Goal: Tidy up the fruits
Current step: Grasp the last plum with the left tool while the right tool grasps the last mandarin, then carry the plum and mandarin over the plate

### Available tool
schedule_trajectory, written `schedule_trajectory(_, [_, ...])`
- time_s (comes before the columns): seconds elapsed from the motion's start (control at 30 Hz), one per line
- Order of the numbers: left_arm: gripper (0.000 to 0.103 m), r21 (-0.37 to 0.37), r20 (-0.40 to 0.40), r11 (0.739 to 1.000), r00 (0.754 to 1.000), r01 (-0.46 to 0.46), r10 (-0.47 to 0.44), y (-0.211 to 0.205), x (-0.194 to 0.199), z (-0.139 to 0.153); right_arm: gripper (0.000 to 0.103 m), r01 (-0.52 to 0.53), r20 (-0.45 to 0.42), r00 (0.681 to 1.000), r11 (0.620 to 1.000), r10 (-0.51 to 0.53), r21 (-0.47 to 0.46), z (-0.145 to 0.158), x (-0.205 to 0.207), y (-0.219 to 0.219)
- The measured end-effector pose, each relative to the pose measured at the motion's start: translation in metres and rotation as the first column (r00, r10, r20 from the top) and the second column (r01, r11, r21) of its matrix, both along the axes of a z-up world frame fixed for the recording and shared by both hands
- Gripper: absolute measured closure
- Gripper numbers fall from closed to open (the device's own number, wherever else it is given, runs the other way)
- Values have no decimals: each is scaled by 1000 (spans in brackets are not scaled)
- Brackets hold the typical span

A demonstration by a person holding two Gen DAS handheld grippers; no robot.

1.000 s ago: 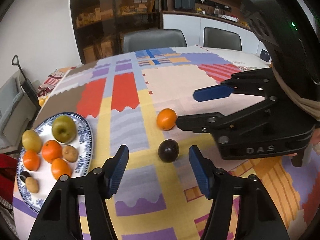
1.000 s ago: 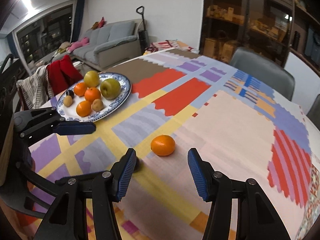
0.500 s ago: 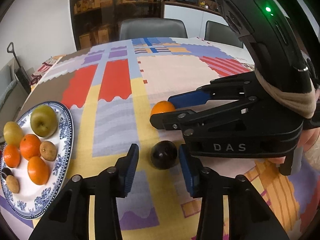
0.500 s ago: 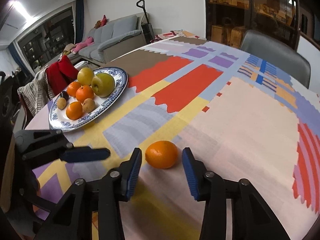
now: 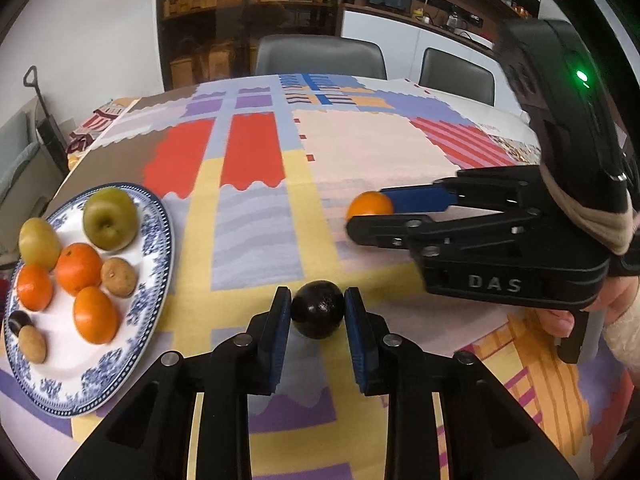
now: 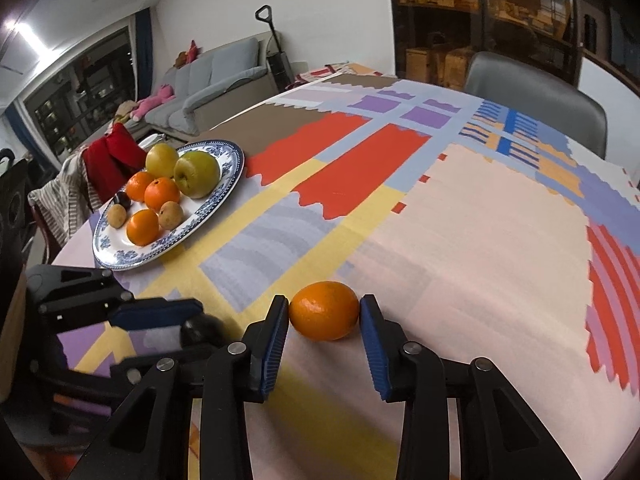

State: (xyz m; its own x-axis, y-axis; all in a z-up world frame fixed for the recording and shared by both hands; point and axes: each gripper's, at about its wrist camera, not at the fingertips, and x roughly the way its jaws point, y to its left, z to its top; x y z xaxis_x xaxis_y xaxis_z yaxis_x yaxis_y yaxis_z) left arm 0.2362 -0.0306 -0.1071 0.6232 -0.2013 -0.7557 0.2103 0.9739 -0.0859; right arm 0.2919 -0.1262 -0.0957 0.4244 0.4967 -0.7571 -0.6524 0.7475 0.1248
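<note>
My left gripper (image 5: 316, 312) is shut on a dark round fruit (image 5: 317, 314) that rests on the patchwork tablecloth. My right gripper (image 6: 324, 316) is shut on an orange (image 6: 324, 310), also on the cloth; both pads touch its sides. The orange shows in the left wrist view (image 5: 369, 204) between the right gripper's fingers (image 5: 420, 200). The left gripper (image 6: 168, 320) and dark fruit (image 6: 200, 330) show at the lower left of the right wrist view. A blue-rimmed plate (image 5: 156, 280) at left holds green apples, oranges and small brown fruits; it also shows in the right wrist view (image 6: 236, 168).
Two grey chairs (image 5: 320, 56) stand at the table's far side. A sofa (image 6: 208, 92) and a chair draped with red cloth (image 6: 108, 156) lie beyond the plate side. The table edge runs just past the plate.
Both grippers moved forward and closed: the left onto the dark fruit, the right onto the orange. Both fruits stay on the cloth.
</note>
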Motion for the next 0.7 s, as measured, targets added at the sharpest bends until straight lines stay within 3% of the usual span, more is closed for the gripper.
schedule_trajectory(0.7, [76,-21,114,999,993,-39,41,27,-50,48,65,78,103,991,996,-82,39,47,-70,2])
